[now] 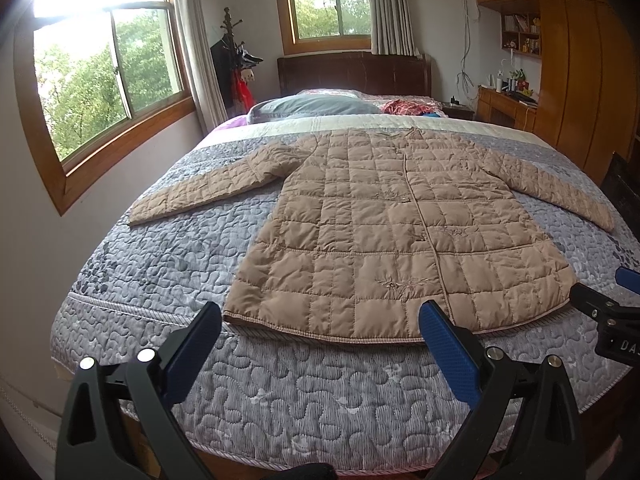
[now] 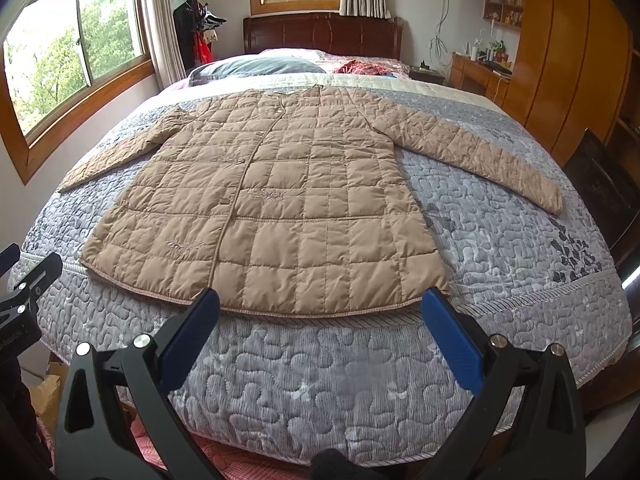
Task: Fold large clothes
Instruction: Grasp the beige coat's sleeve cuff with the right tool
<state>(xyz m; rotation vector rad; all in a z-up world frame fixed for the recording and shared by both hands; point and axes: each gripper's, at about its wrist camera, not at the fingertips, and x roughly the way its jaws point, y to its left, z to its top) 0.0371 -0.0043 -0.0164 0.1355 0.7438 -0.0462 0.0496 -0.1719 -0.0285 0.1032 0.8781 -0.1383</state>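
A long tan quilted coat (image 1: 380, 228) lies flat, front up, on the bed, sleeves spread to both sides and hem toward me. It also shows in the right wrist view (image 2: 272, 208). My left gripper (image 1: 320, 320) is open and empty, hovering just before the hem near its left half. My right gripper (image 2: 320, 304) is open and empty, hovering just before the hem near its right half. The right gripper also shows at the right edge of the left wrist view (image 1: 608, 312), and the left gripper at the left edge of the right wrist view (image 2: 28, 288).
The bed has a grey-blue quilted cover (image 1: 280, 400). A grey pillow (image 1: 312, 106) and red cloth (image 1: 404, 107) lie near the dark headboard (image 1: 352, 74). Windows and a wall are to the left, a coat rack (image 1: 236, 56) in the corner, wooden wardrobes (image 1: 580, 80) to the right.
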